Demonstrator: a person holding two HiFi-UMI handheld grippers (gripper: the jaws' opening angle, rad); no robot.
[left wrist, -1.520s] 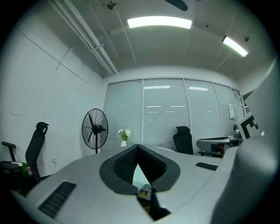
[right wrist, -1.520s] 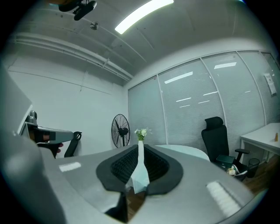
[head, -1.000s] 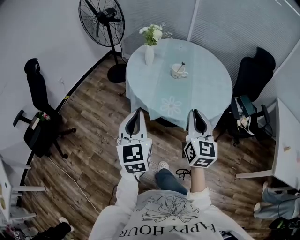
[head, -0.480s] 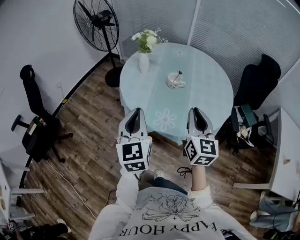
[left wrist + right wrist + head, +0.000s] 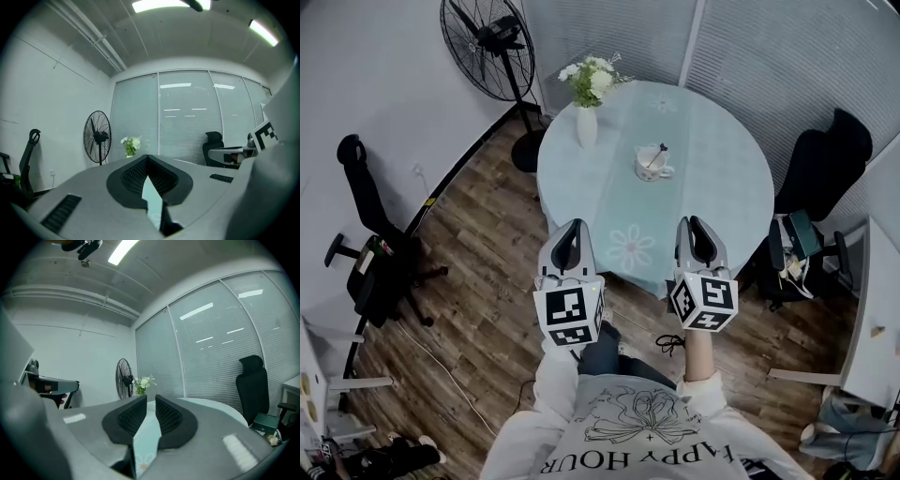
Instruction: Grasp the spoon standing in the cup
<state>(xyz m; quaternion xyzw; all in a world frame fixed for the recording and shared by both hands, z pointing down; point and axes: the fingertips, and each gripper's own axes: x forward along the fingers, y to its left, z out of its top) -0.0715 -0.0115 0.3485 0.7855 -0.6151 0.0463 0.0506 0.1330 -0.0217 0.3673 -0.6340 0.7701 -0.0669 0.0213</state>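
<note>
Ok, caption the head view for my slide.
Left tool and right tool face the table with spoon in cup.

A cup [image 5: 652,167] with a spoon [image 5: 656,155] standing in it sits near the middle of the round tabletop [image 5: 712,159], a vase of flowers [image 5: 587,112] to its left at the edge. A fan [image 5: 487,37] stands on the floor [image 5: 487,244] behind the vase; a chair [image 5: 820,164] sits right of the tabletop, a second chair [image 5: 366,244] well off left.
</note>
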